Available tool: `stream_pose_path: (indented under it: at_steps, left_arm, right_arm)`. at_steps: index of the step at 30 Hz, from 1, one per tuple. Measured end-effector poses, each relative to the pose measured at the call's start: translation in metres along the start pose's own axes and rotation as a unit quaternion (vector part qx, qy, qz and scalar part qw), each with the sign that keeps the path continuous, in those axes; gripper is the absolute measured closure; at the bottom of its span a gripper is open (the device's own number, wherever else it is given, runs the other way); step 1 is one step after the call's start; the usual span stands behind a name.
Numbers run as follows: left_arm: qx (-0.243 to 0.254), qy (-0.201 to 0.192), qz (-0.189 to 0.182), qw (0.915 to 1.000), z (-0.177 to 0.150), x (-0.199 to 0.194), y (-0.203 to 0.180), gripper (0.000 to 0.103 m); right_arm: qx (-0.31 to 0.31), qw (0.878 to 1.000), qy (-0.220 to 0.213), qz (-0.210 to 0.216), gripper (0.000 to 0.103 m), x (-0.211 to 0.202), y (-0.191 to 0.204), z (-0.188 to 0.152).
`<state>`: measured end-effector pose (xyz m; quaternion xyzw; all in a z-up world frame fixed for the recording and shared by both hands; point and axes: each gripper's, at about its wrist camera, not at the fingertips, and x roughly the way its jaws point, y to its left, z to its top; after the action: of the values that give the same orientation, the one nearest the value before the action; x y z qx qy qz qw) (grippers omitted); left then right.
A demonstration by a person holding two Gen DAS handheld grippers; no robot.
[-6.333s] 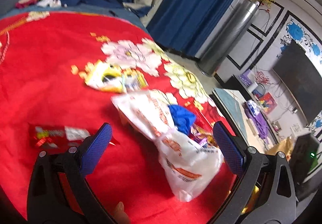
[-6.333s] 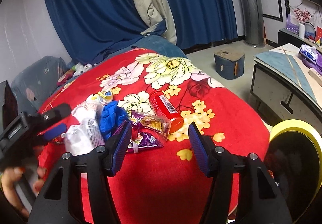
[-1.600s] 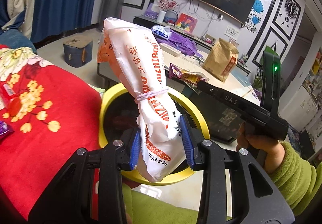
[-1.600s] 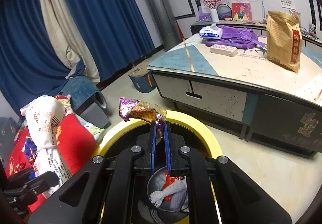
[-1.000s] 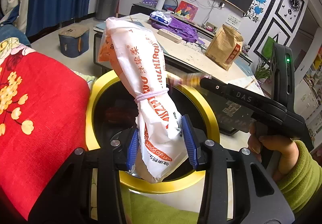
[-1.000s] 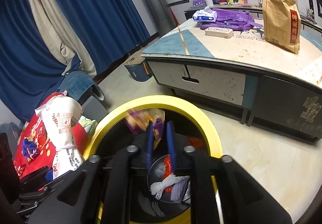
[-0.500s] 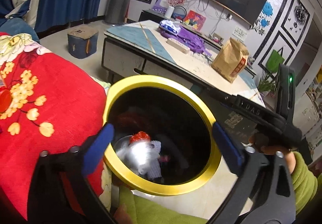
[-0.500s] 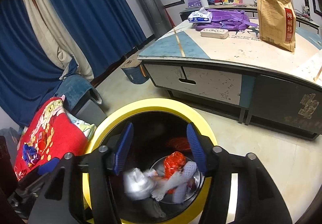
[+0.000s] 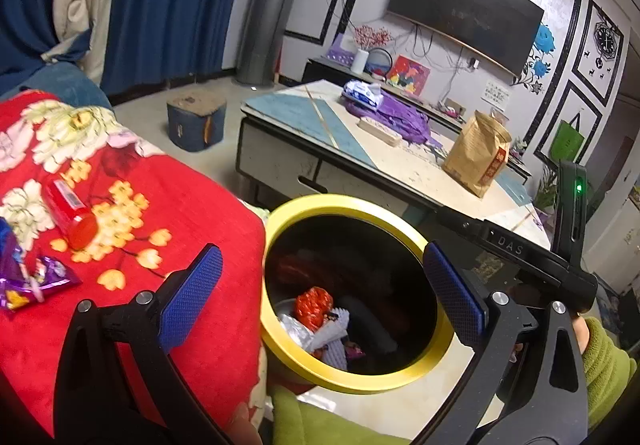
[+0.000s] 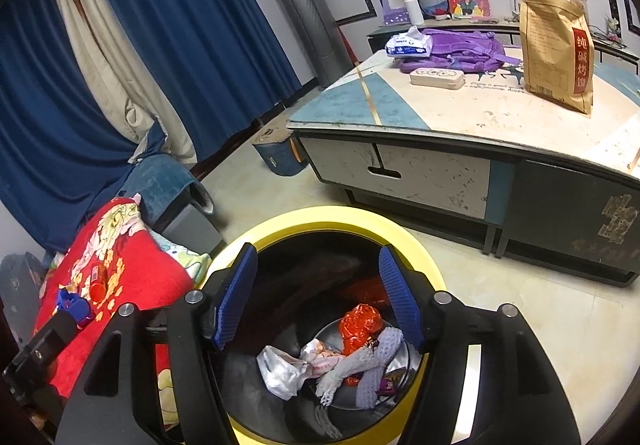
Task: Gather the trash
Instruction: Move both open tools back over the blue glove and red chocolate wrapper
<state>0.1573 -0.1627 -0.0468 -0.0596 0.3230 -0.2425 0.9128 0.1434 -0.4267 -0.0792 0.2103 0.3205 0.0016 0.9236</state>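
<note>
Trash (image 10: 352, 349) lies heaped in the yellow-rimmed bin (image 10: 424, 257) under both tongs: right gripper (image 10: 318, 301) opening, empty; left gripper (image 9: 320, 297) spread wide, empty. Beyond, a red tube (image 9: 66, 207) and purple wrapper (image 9: 48, 277) rest on the red blanket (image 9: 192, 205).

Left claw (image 9: 320, 293) spread wide and empty, above yellow-rimmed bin (image 9: 400, 381), red blanket (image 9: 180, 213) beside

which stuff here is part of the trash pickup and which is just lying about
Job:
yellow-rimmed bin
trash in the bin
red bottle on the blanket
purple wrapper on the blanket

Lying about:
brown paper bag
purple cloth
tissue pack
</note>
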Motion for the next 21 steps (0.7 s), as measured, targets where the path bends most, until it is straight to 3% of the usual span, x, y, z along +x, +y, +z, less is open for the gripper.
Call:
stream_pose_path:
  at_steps: [21]
  left_arm:
    - [-0.022, -0.073, 0.064, 0.9951, 0.010, -0.061, 0.035, 0.011]
  right_arm:
    - [-0.073, 0.995, -0.038, 0.064, 0.028, -0.029, 0.072, -0.002]
